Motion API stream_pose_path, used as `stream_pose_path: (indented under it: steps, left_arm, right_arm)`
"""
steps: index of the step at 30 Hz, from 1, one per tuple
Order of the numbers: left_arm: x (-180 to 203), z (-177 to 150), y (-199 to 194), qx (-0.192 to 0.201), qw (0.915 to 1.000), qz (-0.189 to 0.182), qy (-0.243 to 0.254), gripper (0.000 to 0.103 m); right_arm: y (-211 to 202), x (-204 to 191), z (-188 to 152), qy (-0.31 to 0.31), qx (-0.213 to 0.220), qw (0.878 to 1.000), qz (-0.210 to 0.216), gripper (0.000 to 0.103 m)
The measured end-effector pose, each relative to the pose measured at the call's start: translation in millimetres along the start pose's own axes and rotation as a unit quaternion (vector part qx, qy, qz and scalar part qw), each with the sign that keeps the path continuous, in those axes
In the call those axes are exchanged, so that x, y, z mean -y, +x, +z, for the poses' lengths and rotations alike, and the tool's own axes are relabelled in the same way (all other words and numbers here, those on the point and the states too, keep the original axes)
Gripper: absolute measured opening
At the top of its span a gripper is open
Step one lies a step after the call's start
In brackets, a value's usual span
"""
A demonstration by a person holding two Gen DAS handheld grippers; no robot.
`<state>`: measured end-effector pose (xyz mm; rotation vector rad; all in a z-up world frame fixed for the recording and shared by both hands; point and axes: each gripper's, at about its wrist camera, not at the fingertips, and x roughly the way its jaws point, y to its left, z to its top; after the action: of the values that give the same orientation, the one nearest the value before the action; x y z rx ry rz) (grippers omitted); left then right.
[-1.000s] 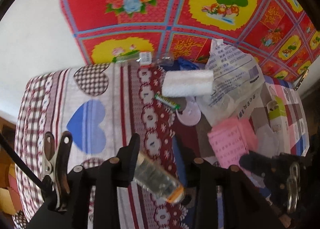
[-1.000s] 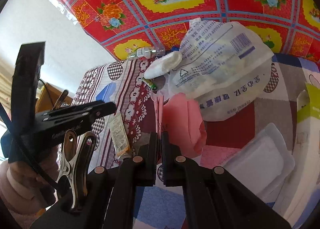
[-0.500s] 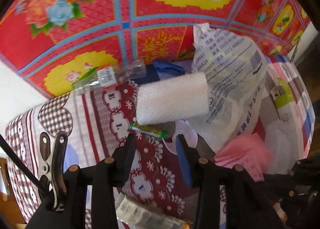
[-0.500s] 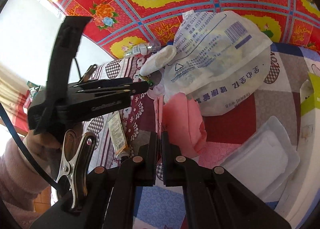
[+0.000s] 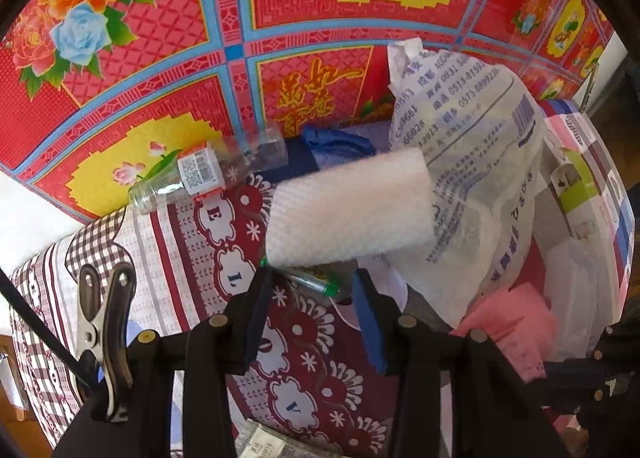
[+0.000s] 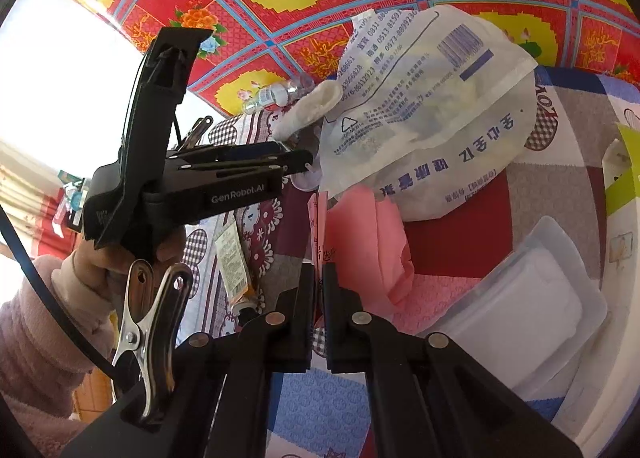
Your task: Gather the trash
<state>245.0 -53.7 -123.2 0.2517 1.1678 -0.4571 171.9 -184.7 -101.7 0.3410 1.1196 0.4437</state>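
Green-capped and slim, the small tube (image 5: 316, 285) lies on the patterned cloth (image 5: 192, 254) between my left gripper's (image 5: 308, 286) parted jaws; light, slippery, so I'd pinch mid-body; right gripper (image 6: 319, 278) clamps pink paper (image 6: 360, 242).

The bottle (image 5: 208, 174) is clear, shiny plastic. The white bag (image 6: 432, 110) is crinkly plastic. The bedsheet (image 5: 176, 258) is soft cloth.

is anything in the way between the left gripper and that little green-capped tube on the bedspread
Nothing visible blocks it. The left gripper is open, with the green-capped tube lying just past its fingertips. The white foam roll sits right behind the tube, overhanging it slightly.
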Motion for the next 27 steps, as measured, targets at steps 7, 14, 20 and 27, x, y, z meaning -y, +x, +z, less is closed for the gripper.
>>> stream_pose_path:
  steps: [7, 14, 20, 27]
  left_arm:
    - [-17.9, -3.2, -4.3, 0.013, 0.9998, -0.006, 0.010, 0.045]
    - [-41.6, 0.6, -7.2, 0.027, 0.9994, -0.014, -0.012, 0.045]
    - [-38.8, -1.1, -8.4, 0.036, 0.9993, -0.004, -0.013, 0.044]
    - [-42.3, -13.9, -11.7, 0.032, 0.9990, 0.001, -0.030, 0.043]
  right_arm:
    - [1.8, -0.8, -1.6, 0.001, -0.001, 1.000, 0.006, 0.005]
    - [5.2, -2.6, -2.3, 0.000, -0.005, 1.000, 0.006, 0.005]
    - [4.3, -4.6, -2.8, -0.001, -0.004, 1.000, 0.007, 0.005]
    - [2.4, -5.8, -2.4, -0.001, -0.003, 1.000, 0.008, 0.005]
